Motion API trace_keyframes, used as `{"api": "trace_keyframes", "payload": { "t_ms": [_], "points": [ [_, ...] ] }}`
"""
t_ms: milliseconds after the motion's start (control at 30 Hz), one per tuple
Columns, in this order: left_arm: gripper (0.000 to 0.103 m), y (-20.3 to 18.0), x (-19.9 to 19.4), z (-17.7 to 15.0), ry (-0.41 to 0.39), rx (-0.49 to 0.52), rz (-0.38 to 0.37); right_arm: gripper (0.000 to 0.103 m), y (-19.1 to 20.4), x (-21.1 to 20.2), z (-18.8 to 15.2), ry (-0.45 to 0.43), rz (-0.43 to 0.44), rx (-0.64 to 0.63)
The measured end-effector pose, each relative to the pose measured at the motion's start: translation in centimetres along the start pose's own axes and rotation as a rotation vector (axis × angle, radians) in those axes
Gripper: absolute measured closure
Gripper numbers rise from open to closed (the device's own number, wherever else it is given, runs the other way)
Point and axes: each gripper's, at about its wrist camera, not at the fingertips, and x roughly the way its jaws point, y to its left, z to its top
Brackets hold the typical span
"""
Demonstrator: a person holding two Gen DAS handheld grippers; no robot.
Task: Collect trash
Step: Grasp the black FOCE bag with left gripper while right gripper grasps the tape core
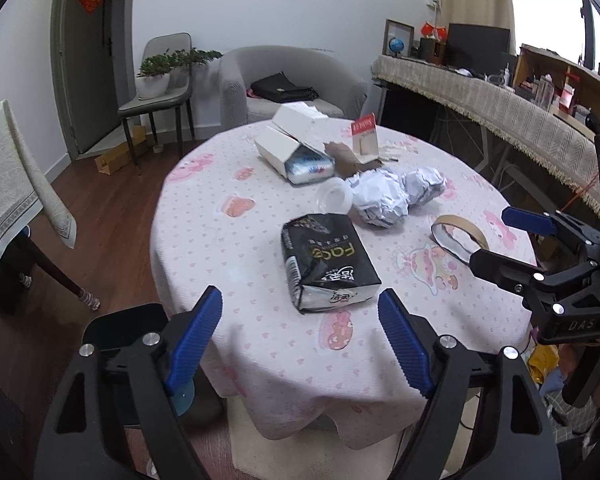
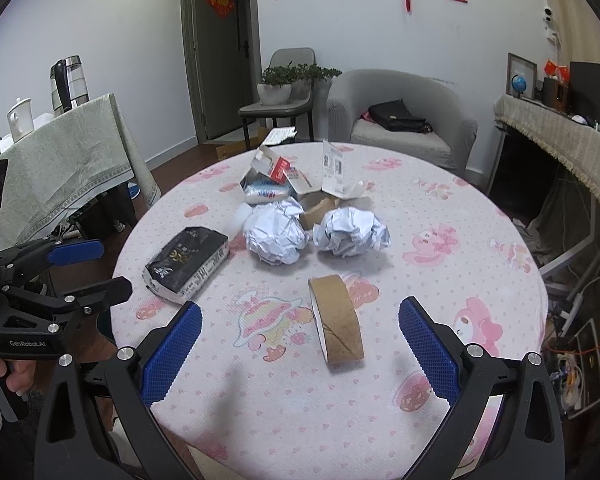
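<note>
Left wrist: clear cup [image 1: 334,200] half-hidden

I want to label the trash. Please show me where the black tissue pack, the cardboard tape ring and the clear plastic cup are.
black tissue pack [image 1: 328,258]: left wrist view, middle of its top face.
cardboard tape ring [image 2: 340,320]: right wrist view, outer brown band.
clear plastic cup [image 1: 334,200]: left wrist view, its side wall.
</note>
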Motion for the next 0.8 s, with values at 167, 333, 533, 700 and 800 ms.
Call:
{"api": "trace_keyframes", "payload": {
  "t_ms": [167, 333, 533, 700, 800],
  "points": [
    [0.021, -0.7, 1.9, 0.6, 0.021, 0.013, -0.007, 0.003, -0.4, 0.4, 0.1, 0.015, 0.011, -0.008],
    [0.022, -1.4, 3.8, 1.1, 0.052, 0.027, -0.007, 0.011, -1.1, 1.4, 0.4, 0.045, 0.032, -0.003],
    [0.034, -1.4, 5.5, 1.8, 0.079, 0.020, -0.010, 0.028, -1.4, 2.6, 0.3, 0.090, 0.027, -0.027],
    [0.043, -1.5, 6.0, 2.2, 0.077, 0.031, 0.010, 0.040, -1.7, 3.4, 0.2, 0.113, 0.025, -0.025],
    [0.045, -1.3, 6.0, 2.3, 0.077, 0.026, -0.002, 0.049, -1.6, 3.9, 0.2, 0.127, 0.017, -0.034]
  ]
}}
